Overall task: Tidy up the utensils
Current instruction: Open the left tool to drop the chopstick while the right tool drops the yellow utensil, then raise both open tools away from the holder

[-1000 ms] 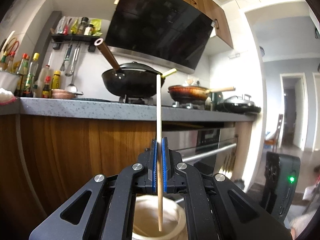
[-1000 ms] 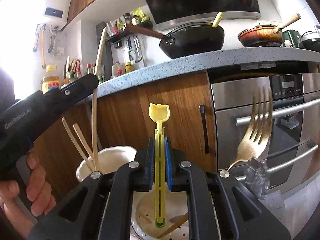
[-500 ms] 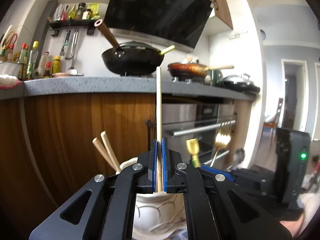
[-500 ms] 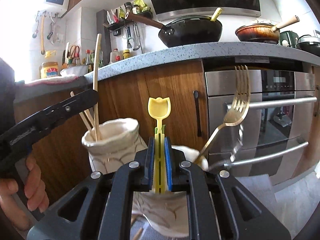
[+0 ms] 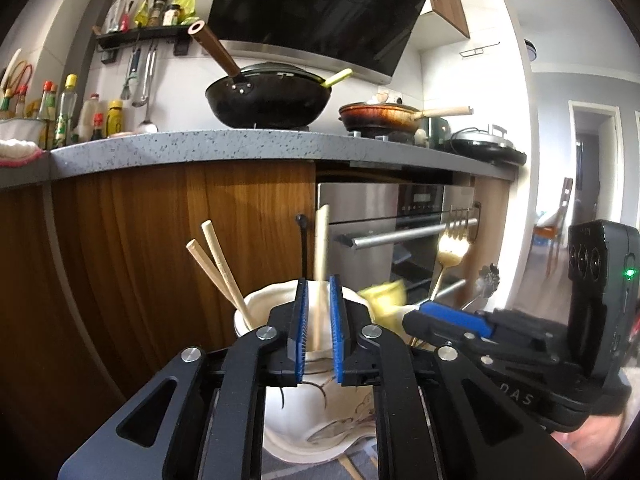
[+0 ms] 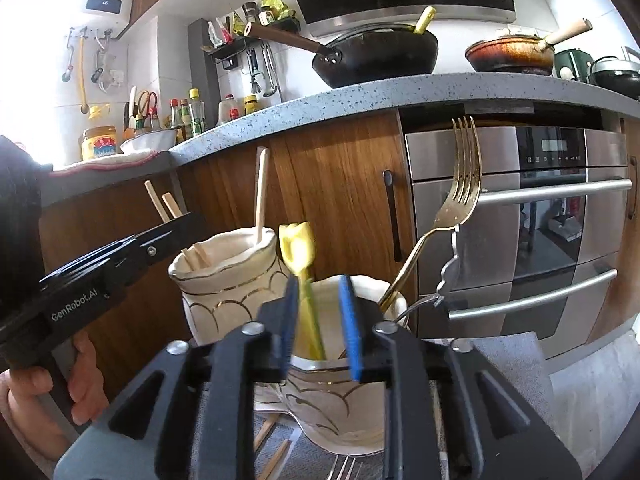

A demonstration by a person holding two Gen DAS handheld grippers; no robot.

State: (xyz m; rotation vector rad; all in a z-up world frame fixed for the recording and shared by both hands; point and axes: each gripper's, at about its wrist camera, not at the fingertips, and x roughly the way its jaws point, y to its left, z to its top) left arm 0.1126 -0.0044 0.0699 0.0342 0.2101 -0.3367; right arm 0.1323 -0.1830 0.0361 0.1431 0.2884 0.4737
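Left gripper spread, wooden chopstick loose between its pads inside the cream holder, right gripper spread, yellow spoon leaning in the second holder below.

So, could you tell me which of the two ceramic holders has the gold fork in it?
The nearer holder, directly ahead of the right gripper, holds the gold fork; the far-left holder has only chopsticks.

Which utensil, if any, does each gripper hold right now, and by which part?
Neither holds anything. The left gripper is open, the chopstick standing free in the left holder. The right gripper is open around the yellow utensil, now in the right holder.
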